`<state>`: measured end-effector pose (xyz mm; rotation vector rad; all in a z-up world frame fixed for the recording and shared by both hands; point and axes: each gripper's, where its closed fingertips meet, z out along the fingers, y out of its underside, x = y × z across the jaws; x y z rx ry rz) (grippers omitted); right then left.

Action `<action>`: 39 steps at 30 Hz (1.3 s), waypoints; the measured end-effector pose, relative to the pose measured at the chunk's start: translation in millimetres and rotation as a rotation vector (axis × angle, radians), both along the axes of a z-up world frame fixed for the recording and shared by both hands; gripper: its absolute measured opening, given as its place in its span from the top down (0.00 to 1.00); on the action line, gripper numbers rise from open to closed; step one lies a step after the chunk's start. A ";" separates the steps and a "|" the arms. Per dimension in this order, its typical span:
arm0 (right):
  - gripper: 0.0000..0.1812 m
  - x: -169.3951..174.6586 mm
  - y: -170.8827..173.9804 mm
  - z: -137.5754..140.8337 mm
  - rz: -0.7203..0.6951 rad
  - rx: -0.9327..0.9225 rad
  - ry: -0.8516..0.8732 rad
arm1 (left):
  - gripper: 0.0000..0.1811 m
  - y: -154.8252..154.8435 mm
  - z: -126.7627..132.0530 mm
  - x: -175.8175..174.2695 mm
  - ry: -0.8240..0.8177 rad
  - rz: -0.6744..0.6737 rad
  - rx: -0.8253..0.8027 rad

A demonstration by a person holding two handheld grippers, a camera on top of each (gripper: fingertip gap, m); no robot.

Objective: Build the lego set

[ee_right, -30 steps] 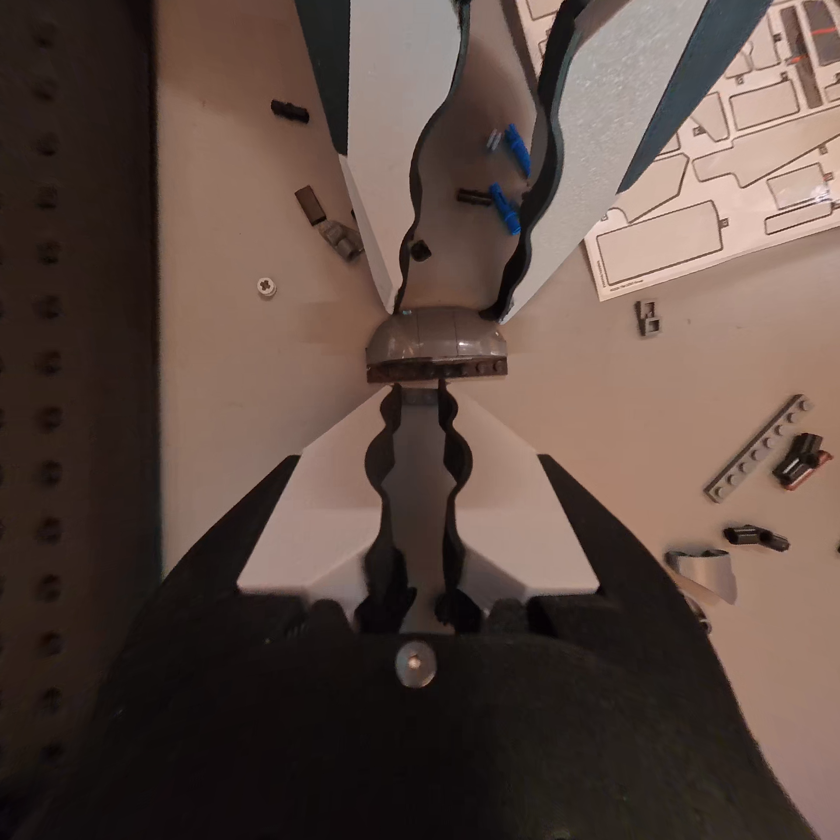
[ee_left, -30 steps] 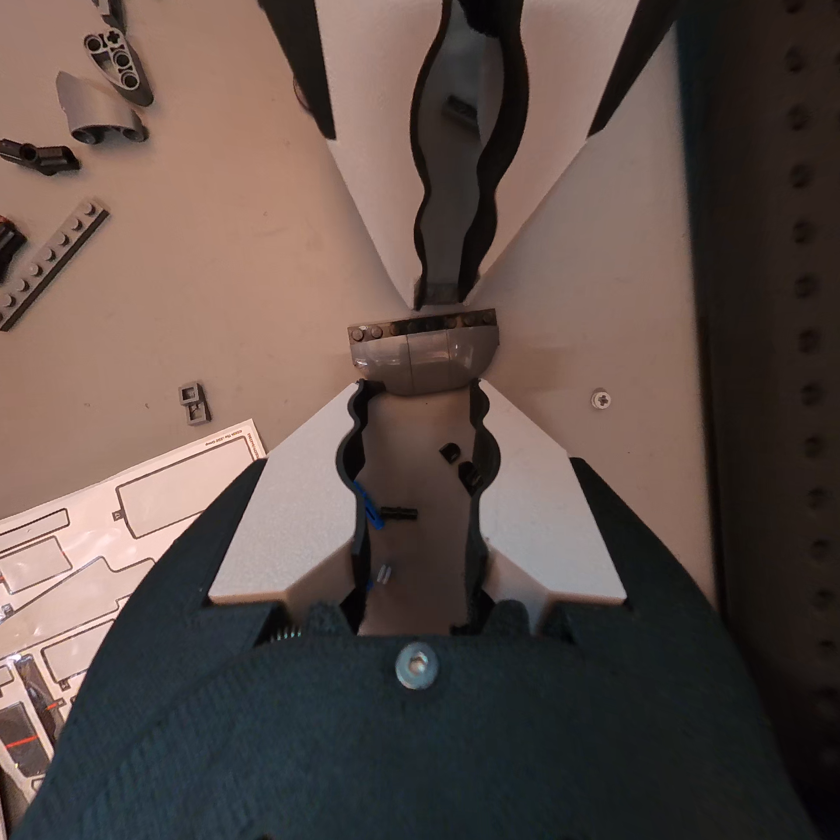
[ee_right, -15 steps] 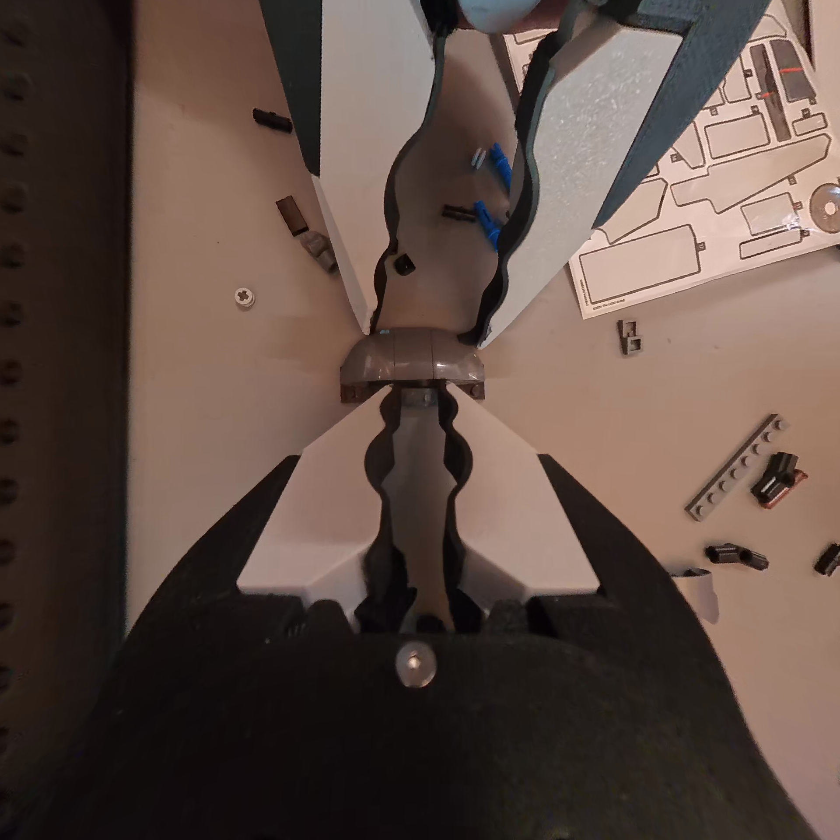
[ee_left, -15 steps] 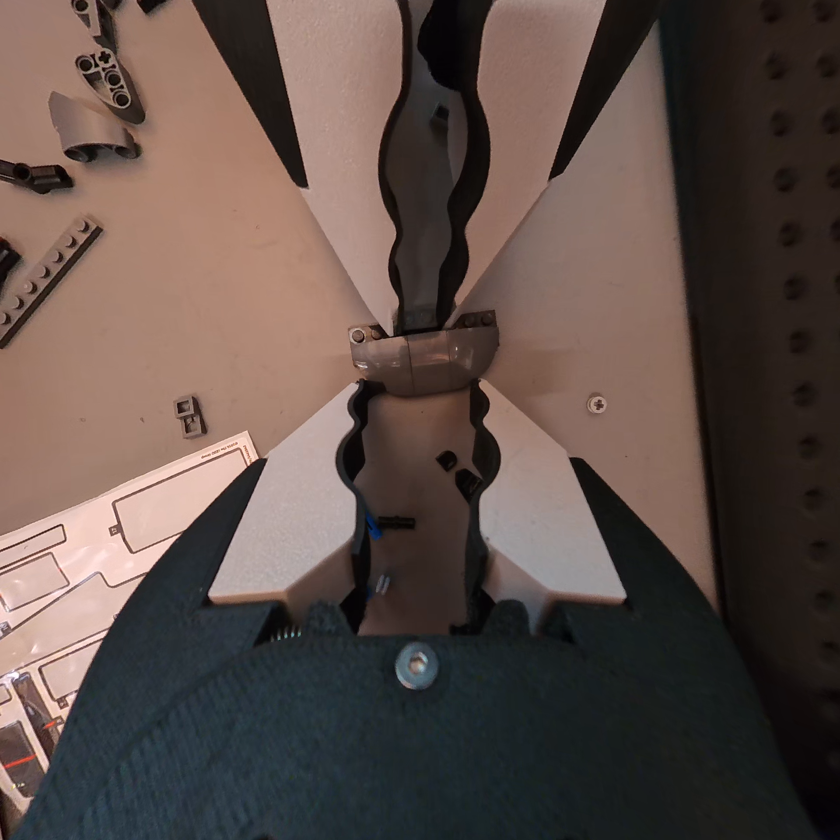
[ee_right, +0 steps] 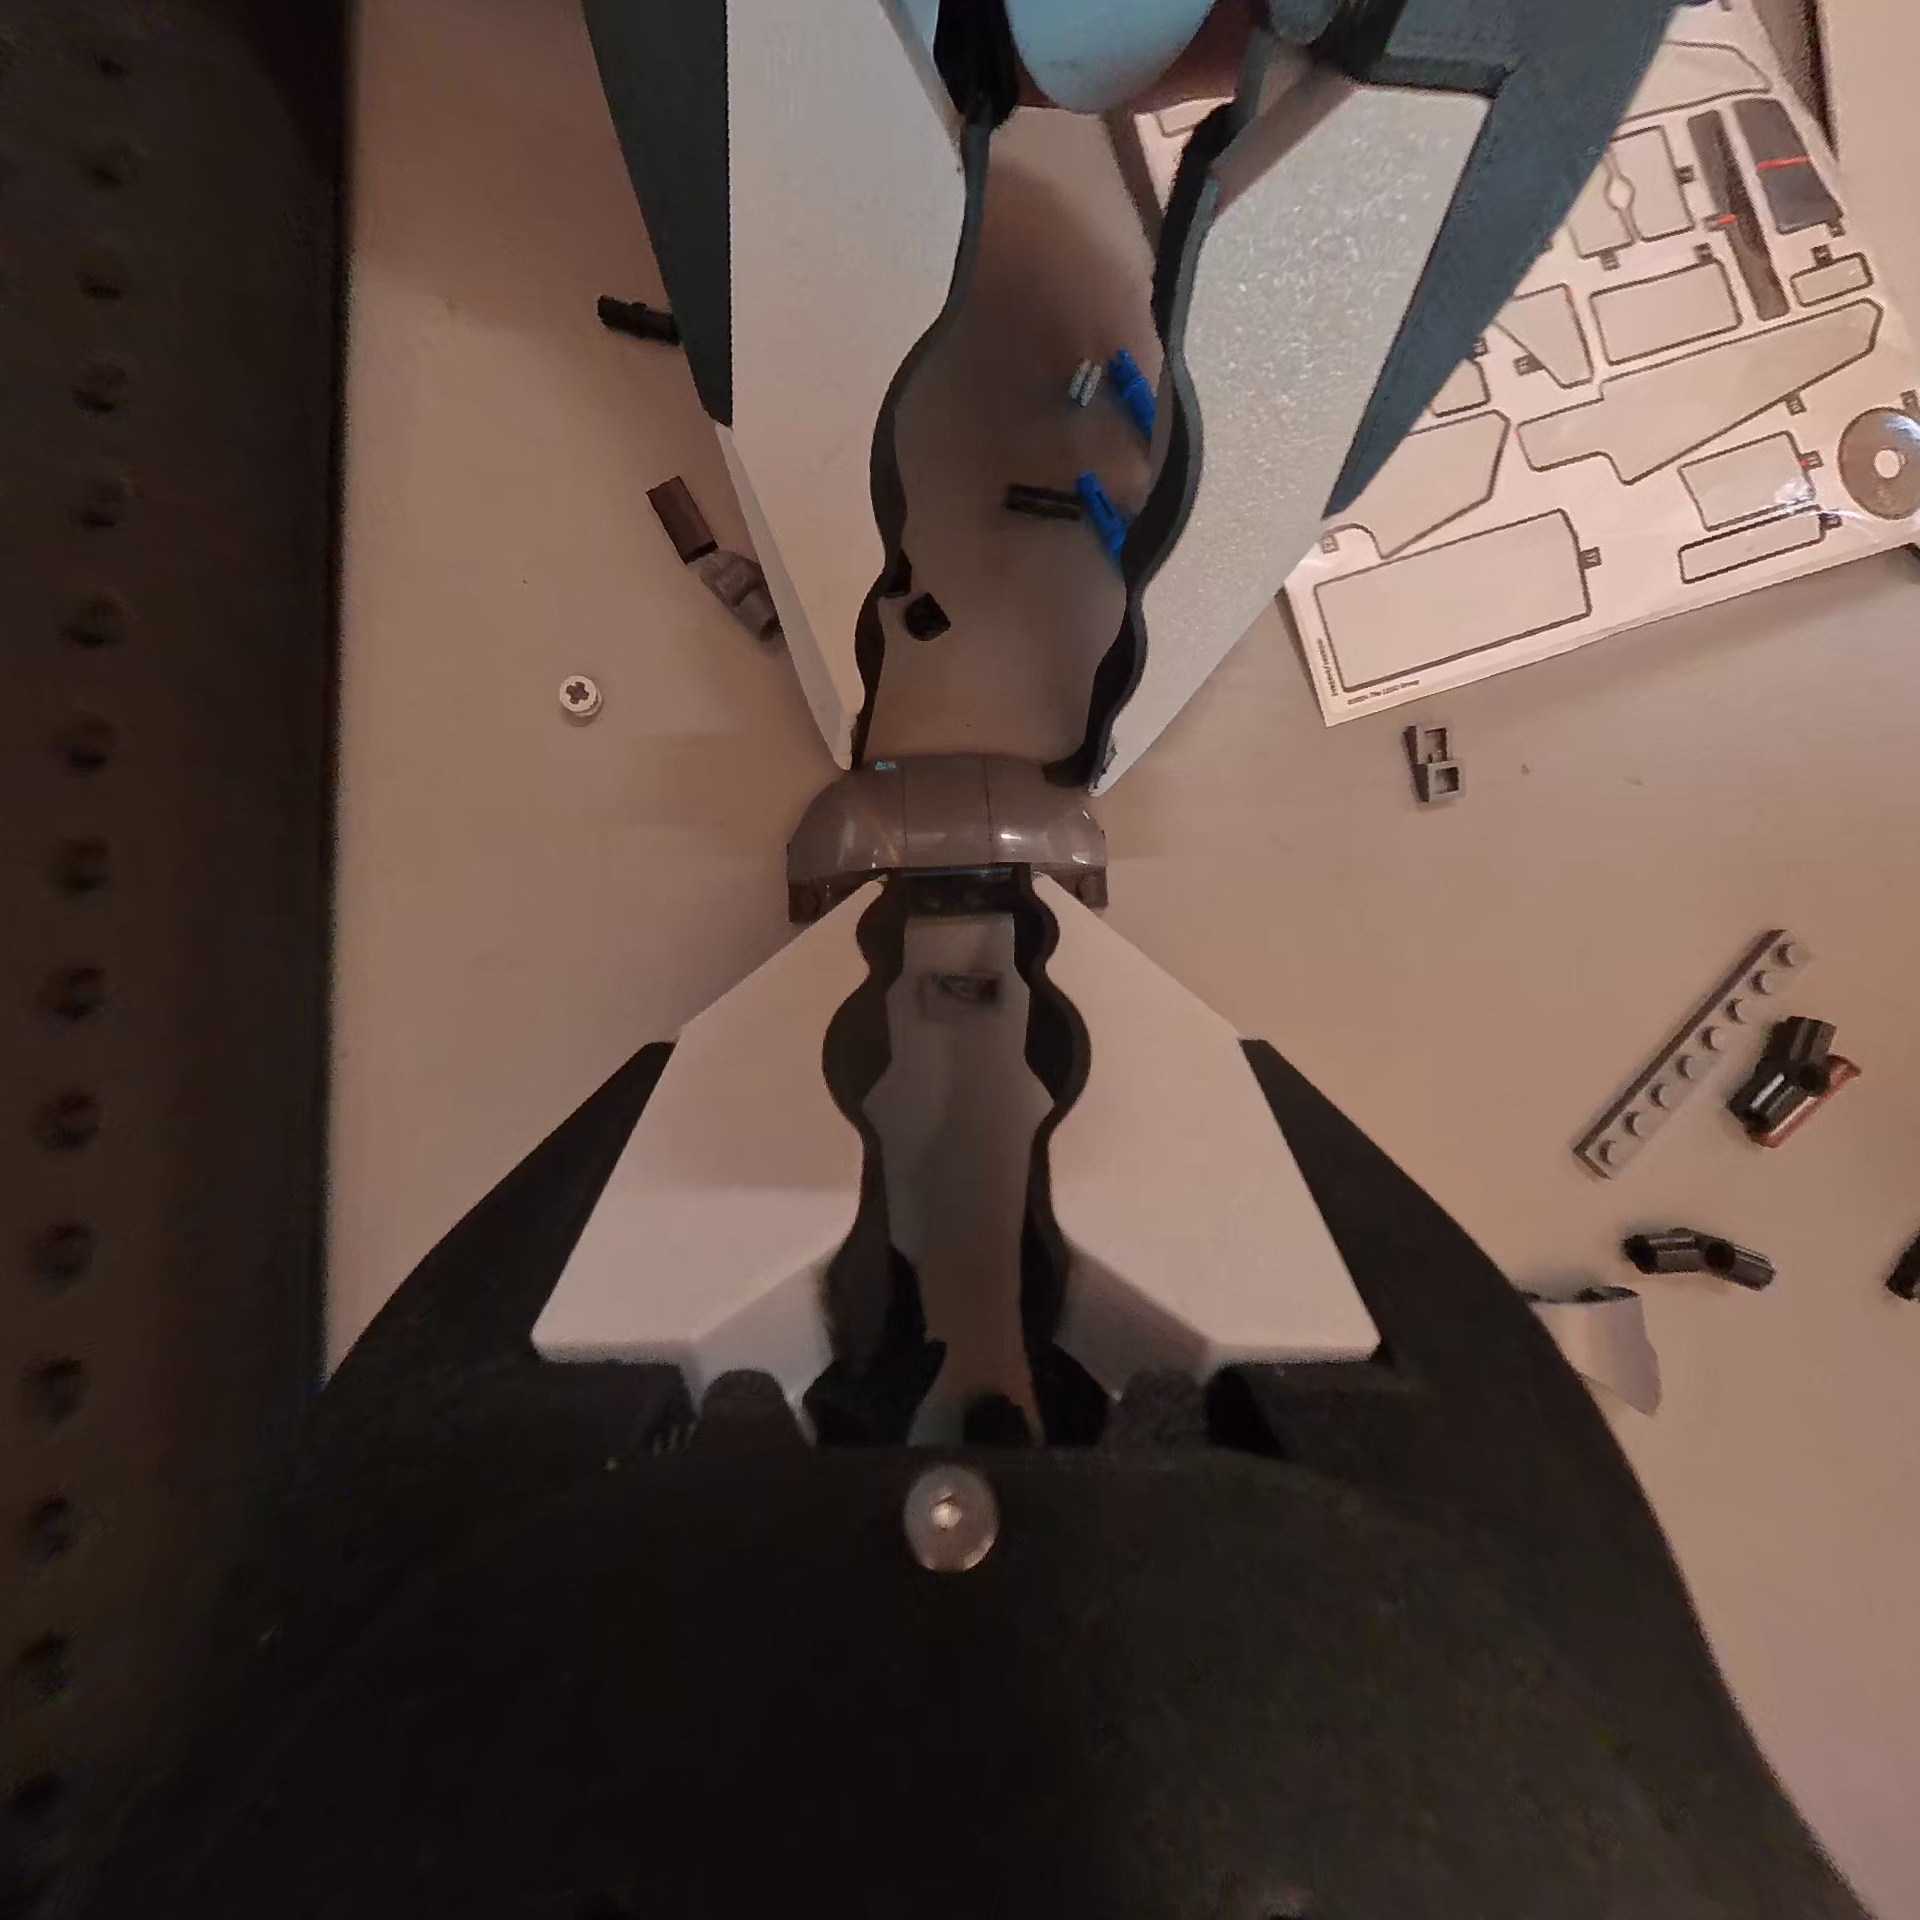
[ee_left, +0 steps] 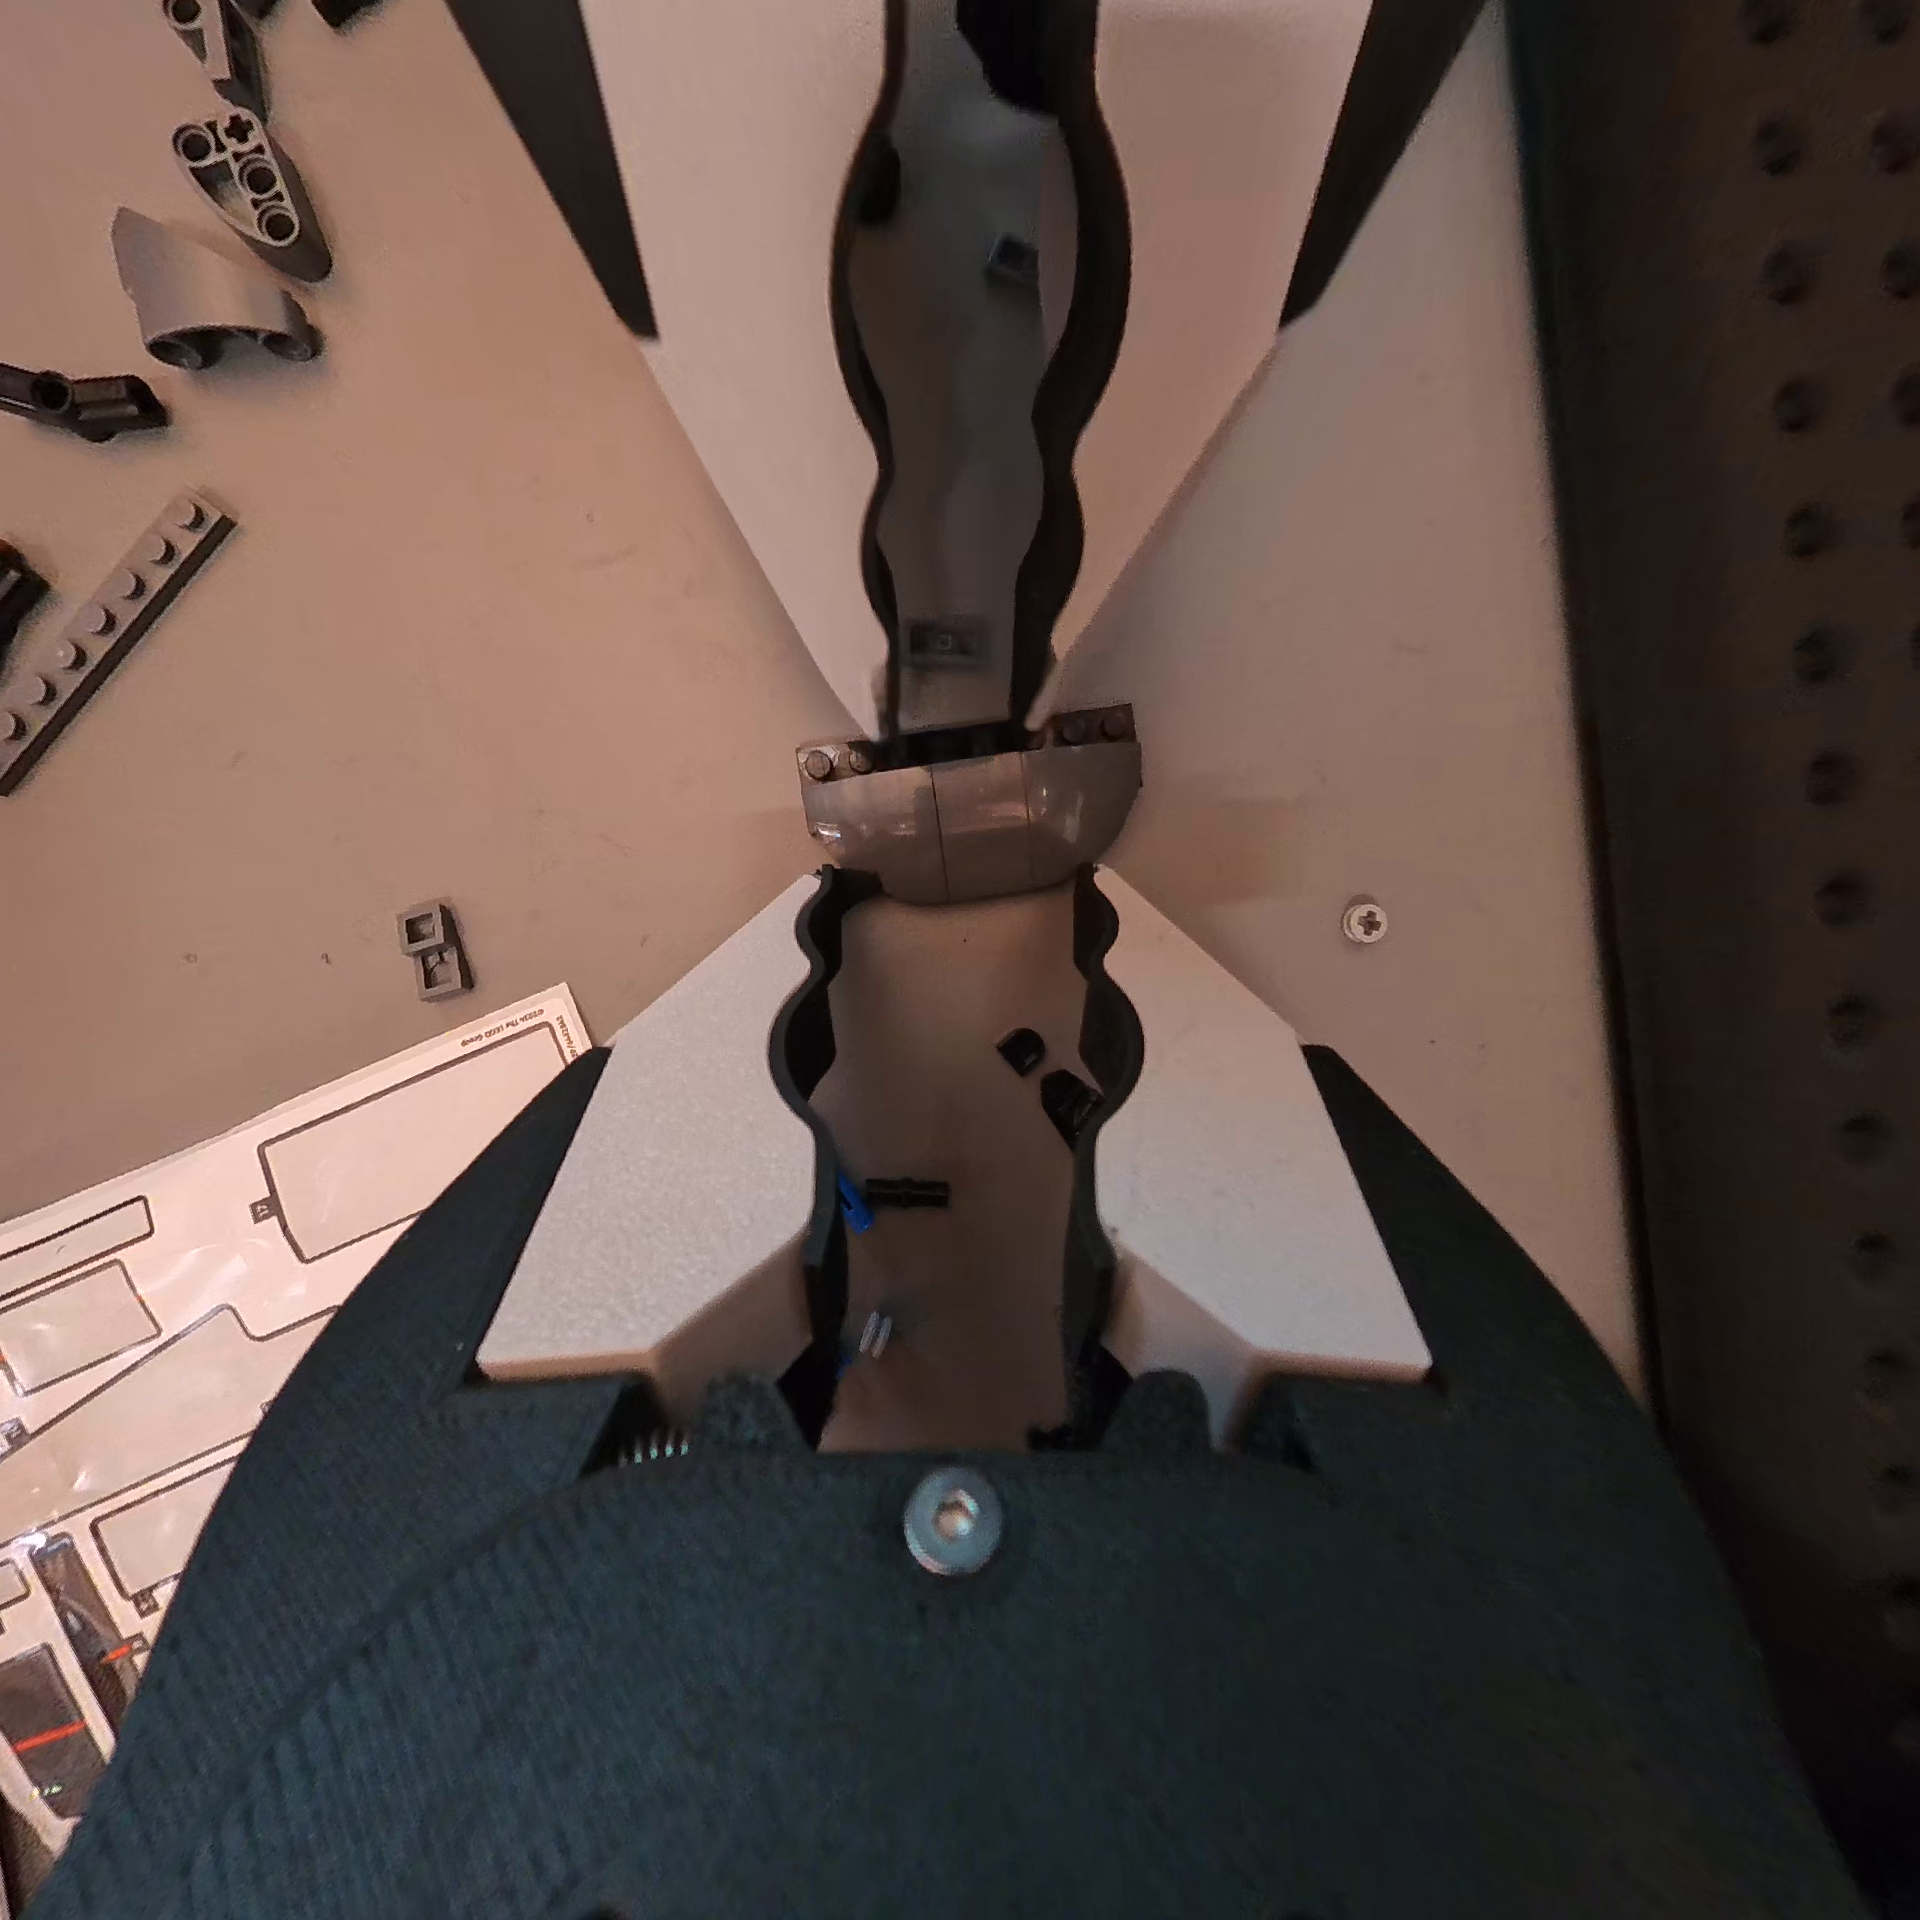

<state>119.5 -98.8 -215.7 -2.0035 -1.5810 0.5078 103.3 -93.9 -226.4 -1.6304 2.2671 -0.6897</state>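
Fingertips of the left gripper [ee_left: 961,883] clamp the grey curved assembly [ee_left: 966,821], whose studs the part-closed right gripper [ee_right: 951,894] hides.

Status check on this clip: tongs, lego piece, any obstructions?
Left tongs shut on grey curved assembly. Right tongs meet its studded edge, grip unclear. Small grey plate lies below; nothing blocking.

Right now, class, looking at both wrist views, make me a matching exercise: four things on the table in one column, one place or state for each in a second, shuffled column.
Things
1. dark grey curved brick assembly
2. white round stud piece
3. long grey studded plate
4. white sticker sheet

Places or states
A. partly under the left claw
B. held between both claws
C. alone beside the dark perforated board
D. beside a black and red piece

Pairs: 1-B, 2-C, 3-D, 4-A
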 end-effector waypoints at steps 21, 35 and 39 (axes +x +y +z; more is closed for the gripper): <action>0.92 20.2 -4.4 -10.9 -0.031 -0.059 -0.084 | 0.77 0.4 0.0 -0.1 0.001 0.001 0.005; 0.92 11.2 -1.8 -9.9 -0.025 -0.041 -0.071 | 0.78 1.2 0.0 1.0 -0.001 0.004 0.009; 0.92 8.4 -1.1 -7.5 -0.024 -0.032 -0.056 | 0.78 1.1 0.0 1.2 -0.001 0.004 0.009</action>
